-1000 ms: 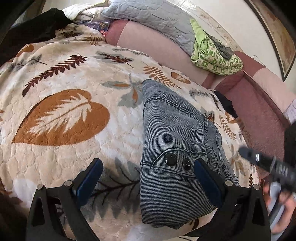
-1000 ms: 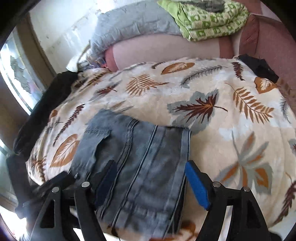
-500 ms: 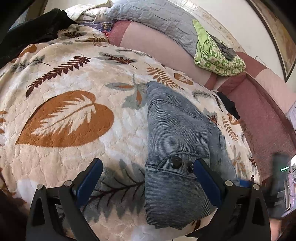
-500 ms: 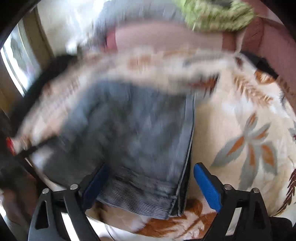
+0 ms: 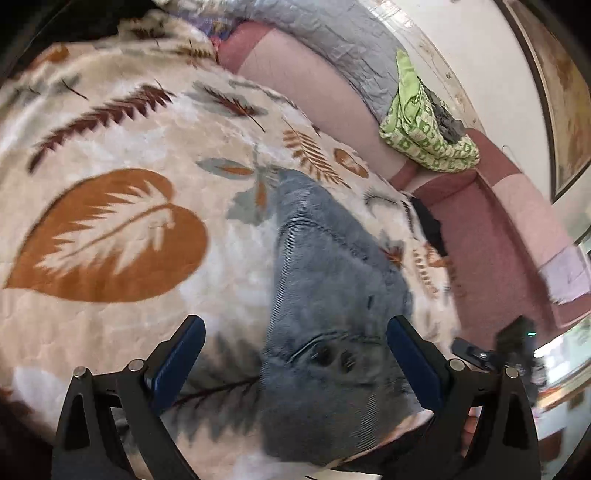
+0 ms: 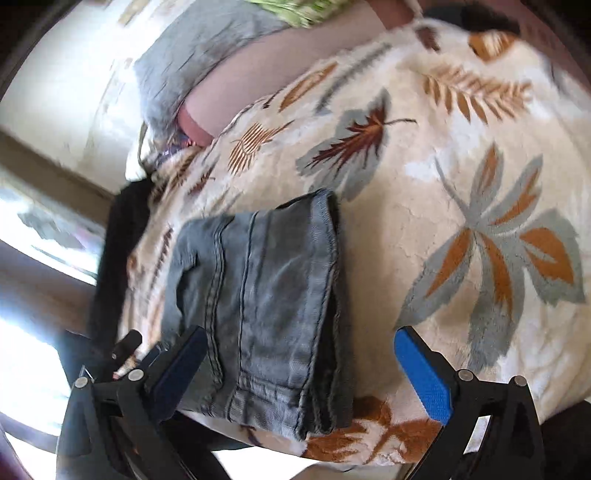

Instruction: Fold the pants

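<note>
Grey denim pants [image 5: 325,295] lie folded in a compact stack on the leaf-patterned blanket [image 5: 110,221]. Two dark buttons show at the near end. In the right wrist view the pants [image 6: 266,295] show their hems and seams near the bed's front edge. My left gripper [image 5: 295,358] is open and empty, hovering over the pants' near end. My right gripper [image 6: 299,365] is open and empty, just above the pants' hem end. The right gripper's body [image 5: 495,354] shows at the right edge of the left wrist view.
A pink headboard cushion [image 5: 314,81] with a grey quilt [image 5: 332,33] and a green patterned cloth [image 5: 424,133] runs along the far side. A black garment [image 6: 122,236] hangs off the bed's left edge. A window [image 6: 33,240] is at left.
Both grippers have pulled back from the pants and tilted. The right wrist view has swung so the pants sit more to the left. The pants stay folded in place.
</note>
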Motion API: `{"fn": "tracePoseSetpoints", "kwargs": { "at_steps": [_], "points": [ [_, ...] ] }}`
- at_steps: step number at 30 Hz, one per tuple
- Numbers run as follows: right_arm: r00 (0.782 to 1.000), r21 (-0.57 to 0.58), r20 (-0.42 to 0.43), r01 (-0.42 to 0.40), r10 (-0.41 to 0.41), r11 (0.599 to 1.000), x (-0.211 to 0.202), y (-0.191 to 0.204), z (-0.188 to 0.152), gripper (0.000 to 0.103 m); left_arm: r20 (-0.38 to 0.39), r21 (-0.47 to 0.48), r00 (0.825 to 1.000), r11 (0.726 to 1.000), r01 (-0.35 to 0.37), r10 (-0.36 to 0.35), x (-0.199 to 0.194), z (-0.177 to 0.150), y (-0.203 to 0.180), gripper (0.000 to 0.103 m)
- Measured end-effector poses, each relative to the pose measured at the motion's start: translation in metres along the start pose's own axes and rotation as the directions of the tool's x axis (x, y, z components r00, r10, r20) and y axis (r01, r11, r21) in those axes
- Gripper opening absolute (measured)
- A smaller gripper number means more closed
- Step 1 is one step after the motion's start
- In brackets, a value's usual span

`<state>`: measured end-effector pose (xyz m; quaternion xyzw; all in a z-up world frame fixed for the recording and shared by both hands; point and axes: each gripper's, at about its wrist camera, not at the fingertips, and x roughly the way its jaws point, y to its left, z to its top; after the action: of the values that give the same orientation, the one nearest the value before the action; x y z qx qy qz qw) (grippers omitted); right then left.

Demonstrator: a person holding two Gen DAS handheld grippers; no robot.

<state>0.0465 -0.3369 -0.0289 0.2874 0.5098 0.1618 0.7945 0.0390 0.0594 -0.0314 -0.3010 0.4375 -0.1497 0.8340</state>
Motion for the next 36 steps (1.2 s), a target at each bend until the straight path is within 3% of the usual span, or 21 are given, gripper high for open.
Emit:
{"fn": "tracePoseSetpoints", "kwargs": {
  "at_steps": [5, 10, 12, 13, 14, 15, 16, 18, 20, 22, 24, 30, 36],
  "points": [
    [0.987, 0.061, -0.079, -0.132, 0.137, 0.989, 0.021, -0.002, 0.014, 0.102, -0.101, 0.014, 0.995, 1.0, 0.018, -0.016, 0.028, 0.016, -0.01, 0.099],
    [0.982, 0.072, -0.129, -0.133, 0.141, 0.989, 0.046, -0.001, 0.012, 0.1, -0.205, 0.021, 0.977, 0.998, 0.062, -0.057, 0.058, 0.015, -0.016, 0.098],
    [0.985, 0.02, -0.146, -0.093, 0.094, 0.996, 0.05, 0.01, 0.012, 0.082, -0.19, 0.056, 0.981, 0.997, 0.055, -0.043, 0.06, 0.014, -0.022, 0.098],
    [0.986, 0.015, -0.152, -0.065, 0.067, 0.998, 0.053, 0.011, 0.013, 0.066, -0.186, 0.076, 0.982, 0.996, 0.05, -0.035, 0.061, 0.013, -0.025, 0.094],
    [0.987, 0.001, -0.158, -0.037, 0.036, 0.999, 0.056, 0.013, 0.012, 0.058, -0.185, 0.088, 0.982, 0.995, 0.041, -0.024, 0.062, 0.013, -0.027, 0.088],
    [0.987, -0.02, -0.161, -0.025, 0.021, 0.999, 0.057, 0.016, 0.011, 0.057, -0.187, 0.107, 0.982, 0.994, 0.018, 0.003, 0.064, 0.012, -0.03, 0.075],
    [0.987, -0.04, -0.16, -0.011, 0.004, 0.999, 0.058, 0.019, 0.011, 0.055, -0.186, 0.139, 0.981, 0.99, -0.022, 0.048, 0.066, 0.011, -0.032, 0.07],
    [0.987, -0.089, -0.153, 0.031, -0.044, 0.996, 0.058, 0.028, 0.009, 0.051, -0.172, 0.185, 0.98, 0.981, -0.064, 0.096, 0.067, 0.009, -0.039, 0.064],
    [0.988, -0.146, -0.132, 0.062, -0.082, 0.987, 0.058, 0.041, 0.005, 0.037, -0.141, 0.26, 0.975, 0.957, -0.129, 0.17, 0.065, 0.004, -0.052, 0.056],
    [0.99, -0.183, -0.104, 0.079, -0.099, 0.98, 0.052, 0.051, 0.003, 0.029, -0.102, 0.311, 0.973, 0.936, -0.166, 0.207, 0.059, 0.001, -0.059, 0.039],
    [0.993, -0.196, -0.075, 0.073, -0.089, 0.978, 0.042, 0.059, 0.001, 0.023, -0.065, 0.353, 0.973, 0.917, -0.186, 0.222, 0.049, 0.0, -0.066, 0.032],
    [0.999, -0.245, 0.015, 0.032, -0.029, 0.969, 0.007, 0.098, 0.015, 0.021, 0.067, 0.437, 0.981, 0.878, -0.194, 0.183, 0.007, 0.015, -0.087, 0.032],
    [0.995, -0.298, 0.099, 0.042, -0.012, 0.954, -0.008, 0.131, 0.065, 0.021, 0.129, 0.451, 0.985, 0.877, -0.162, 0.116, 0.005, 0.072, -0.105, 0.032]
  ]
}}
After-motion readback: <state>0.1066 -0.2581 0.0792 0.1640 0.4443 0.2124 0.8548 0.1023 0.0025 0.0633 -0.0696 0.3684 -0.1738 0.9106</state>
